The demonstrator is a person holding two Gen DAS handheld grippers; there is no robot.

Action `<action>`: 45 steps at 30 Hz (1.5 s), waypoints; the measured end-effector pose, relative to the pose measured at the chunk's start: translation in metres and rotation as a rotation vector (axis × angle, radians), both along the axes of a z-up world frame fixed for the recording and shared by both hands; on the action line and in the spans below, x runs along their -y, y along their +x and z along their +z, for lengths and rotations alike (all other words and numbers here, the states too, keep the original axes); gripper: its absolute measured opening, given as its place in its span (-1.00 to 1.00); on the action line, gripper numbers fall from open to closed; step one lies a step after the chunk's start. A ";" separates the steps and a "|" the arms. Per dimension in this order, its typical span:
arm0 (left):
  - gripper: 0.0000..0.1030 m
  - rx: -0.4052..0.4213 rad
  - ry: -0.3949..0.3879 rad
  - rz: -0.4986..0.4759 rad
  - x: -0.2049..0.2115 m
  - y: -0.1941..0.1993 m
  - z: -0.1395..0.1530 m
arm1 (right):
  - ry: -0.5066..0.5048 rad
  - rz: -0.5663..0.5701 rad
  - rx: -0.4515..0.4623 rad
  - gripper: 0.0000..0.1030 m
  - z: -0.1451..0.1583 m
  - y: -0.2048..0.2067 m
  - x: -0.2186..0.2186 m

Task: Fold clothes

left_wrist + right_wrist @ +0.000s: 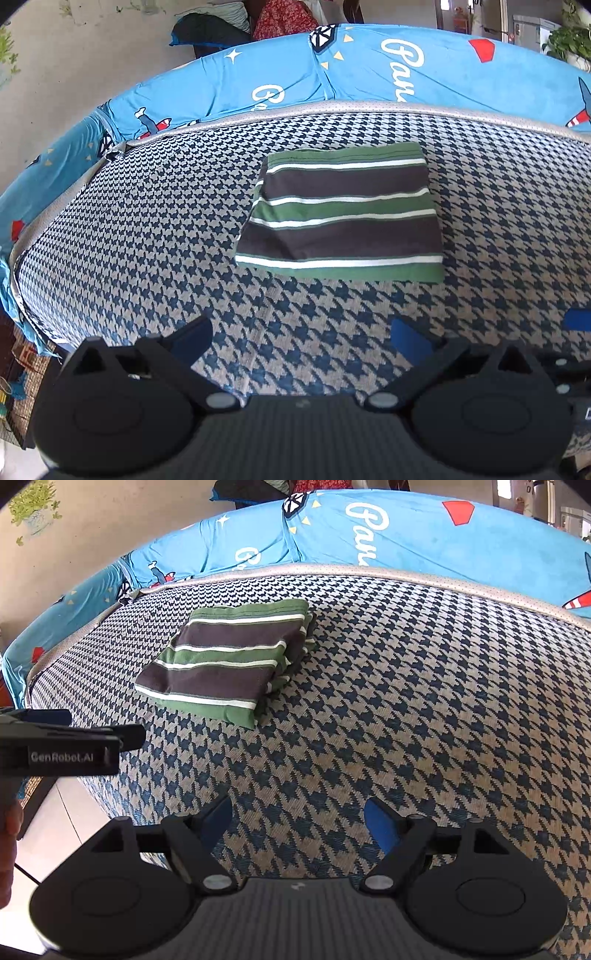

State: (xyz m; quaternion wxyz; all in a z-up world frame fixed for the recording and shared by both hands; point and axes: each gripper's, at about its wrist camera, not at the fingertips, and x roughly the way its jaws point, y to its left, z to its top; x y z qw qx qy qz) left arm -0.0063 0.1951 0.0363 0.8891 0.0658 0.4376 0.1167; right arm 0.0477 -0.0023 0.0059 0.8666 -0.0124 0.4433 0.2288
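— Both sets of fingers spread wide, left gripper (301, 341) and right gripper (298, 825), nothing between them?
— Yes. The folded striped garment (343, 214) lies flat on the houndstooth bed (147, 229), well ahead of both.

One folded striped garment (341, 212); one houndstooth mat (147, 240); one blue sheet (369, 74).

Striped garment (341, 212), green, dark brown and white bands, folded into a neat rectangle; lies flat on houndstooth mat (147, 236), layered edges at its right side.
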 end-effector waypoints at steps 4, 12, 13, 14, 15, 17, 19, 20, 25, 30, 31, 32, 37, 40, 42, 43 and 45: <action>1.00 -0.004 -0.013 0.013 -0.008 0.002 -0.002 | 0.041 -0.015 -0.062 0.53 0.003 0.001 -0.014; 1.00 -0.031 -0.010 0.044 -0.025 0.002 -0.010 | 0.017 0.035 -0.054 0.53 0.007 -0.010 -0.050; 1.00 -0.032 -0.011 0.053 -0.028 0.003 -0.010 | 0.016 0.038 -0.052 0.53 0.007 -0.011 -0.053; 1.00 -0.032 -0.012 0.063 -0.031 0.003 -0.010 | 0.016 0.041 -0.053 0.53 0.007 -0.012 -0.055; 1.00 -0.032 -0.013 0.072 -0.034 0.003 -0.010 | 0.016 0.039 -0.057 0.53 0.006 -0.012 -0.057; 1.00 -0.029 -0.024 0.092 -0.041 0.004 -0.009 | 0.017 0.030 -0.066 0.54 0.005 -0.011 -0.059; 1.00 -0.020 -0.044 0.112 -0.048 0.005 -0.008 | 0.018 0.022 -0.074 0.54 0.004 -0.011 -0.062; 1.00 -0.018 -0.052 0.119 -0.051 0.006 -0.008 | 0.018 0.020 -0.077 0.54 0.004 -0.011 -0.063; 1.00 -0.010 -0.090 0.151 -0.063 0.007 -0.007 | 0.007 0.022 -0.079 0.54 0.002 -0.014 -0.074; 1.00 0.009 -0.129 0.157 -0.067 0.006 -0.003 | -0.013 0.034 -0.063 0.54 0.002 -0.018 -0.083; 1.00 0.009 -0.127 0.155 -0.067 0.006 -0.002 | -0.012 0.036 -0.063 0.54 0.002 -0.018 -0.084; 1.00 0.010 -0.126 0.153 -0.066 0.007 -0.002 | -0.012 0.038 -0.062 0.54 0.002 -0.019 -0.085; 1.00 0.007 -0.123 0.142 -0.063 0.008 -0.002 | -0.013 0.024 -0.069 0.54 0.000 -0.017 -0.084; 1.00 0.003 -0.122 0.133 -0.060 0.009 -0.003 | -0.011 0.018 -0.065 0.54 0.002 -0.016 -0.082; 1.00 -0.002 -0.120 0.129 -0.059 0.010 -0.003 | -0.013 0.015 -0.063 0.54 0.002 -0.016 -0.081; 1.00 -0.004 -0.119 0.127 -0.058 0.011 -0.004 | -0.013 0.015 -0.064 0.54 0.002 -0.016 -0.080; 1.00 -0.007 -0.117 0.123 -0.056 0.011 -0.004 | -0.013 0.009 -0.067 0.54 0.002 -0.014 -0.078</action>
